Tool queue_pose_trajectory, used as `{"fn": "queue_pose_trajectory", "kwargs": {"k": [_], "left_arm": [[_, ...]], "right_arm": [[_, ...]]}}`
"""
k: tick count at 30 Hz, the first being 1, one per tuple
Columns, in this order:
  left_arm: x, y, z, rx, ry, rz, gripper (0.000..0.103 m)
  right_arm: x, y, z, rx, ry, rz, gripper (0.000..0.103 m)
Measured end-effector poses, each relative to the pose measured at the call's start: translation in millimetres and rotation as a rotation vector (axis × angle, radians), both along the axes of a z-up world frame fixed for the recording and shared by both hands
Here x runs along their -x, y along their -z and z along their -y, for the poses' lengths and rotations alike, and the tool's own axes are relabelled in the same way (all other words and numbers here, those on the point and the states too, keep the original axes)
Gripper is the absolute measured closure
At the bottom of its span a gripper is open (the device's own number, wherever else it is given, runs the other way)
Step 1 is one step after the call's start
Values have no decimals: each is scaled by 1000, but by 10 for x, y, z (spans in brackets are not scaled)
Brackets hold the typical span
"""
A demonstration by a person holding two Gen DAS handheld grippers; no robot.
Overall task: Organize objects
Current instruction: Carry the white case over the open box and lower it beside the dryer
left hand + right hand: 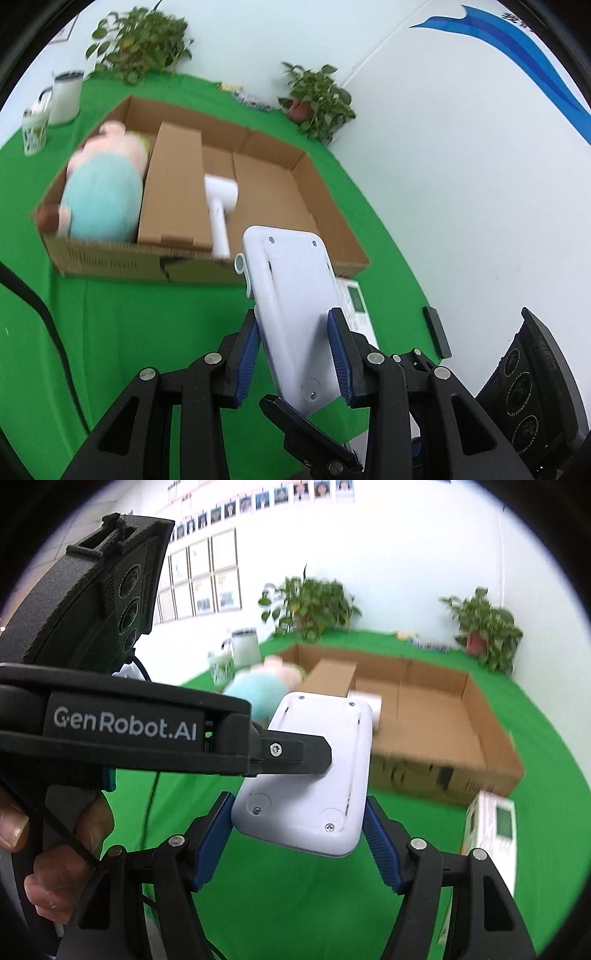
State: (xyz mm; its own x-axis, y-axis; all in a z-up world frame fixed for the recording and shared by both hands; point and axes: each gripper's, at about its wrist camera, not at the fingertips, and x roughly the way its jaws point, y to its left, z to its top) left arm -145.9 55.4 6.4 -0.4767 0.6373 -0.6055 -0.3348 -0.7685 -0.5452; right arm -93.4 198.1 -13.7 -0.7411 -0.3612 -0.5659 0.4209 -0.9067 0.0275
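Holding: a pale grey plastic device (295,314), its screwed back panel facing both cameras, hangs in the air above the green cloth (147,332), just short of the cardboard box (332,251).
Left gripper (295,354): blue pads pressed against the two long sides of the device, so it carries the weight.
Right gripper (295,834): its pads (212,843) stand just outside the near end of the device; whether they touch it I cannot tell, and one dark finger of the other tool lies across the back panel.
Why two tools: likely a handover or a steadying grip, since the device is long and would tip in a single pinch.
Box: open-topped, with a stuffed toy (103,192) at one end, a folded cardboard piece (173,184) as a divider, and a white handled tool (219,206) beside it; bare floor on the far side looks like the free spot.
Cloth beyond: a white calculator-like item (495,834) lies near the box, unsorted.
Further off: potted plants (317,99) and a white jug (66,96) along the wall.
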Motion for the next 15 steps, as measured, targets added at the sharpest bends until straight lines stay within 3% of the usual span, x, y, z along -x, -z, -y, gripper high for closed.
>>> {"fn": "queue_pose_trajectory", "kwargs": {"k": [7, 15], "left_arm": [[203, -453, -176, 13, 33, -73, 69], [485, -743, -392, 2, 60, -98, 72]], "right_arm": [[128, -292, -64, 26, 45, -69, 35], [377, -434, -135, 26, 82, -81, 35]]}}
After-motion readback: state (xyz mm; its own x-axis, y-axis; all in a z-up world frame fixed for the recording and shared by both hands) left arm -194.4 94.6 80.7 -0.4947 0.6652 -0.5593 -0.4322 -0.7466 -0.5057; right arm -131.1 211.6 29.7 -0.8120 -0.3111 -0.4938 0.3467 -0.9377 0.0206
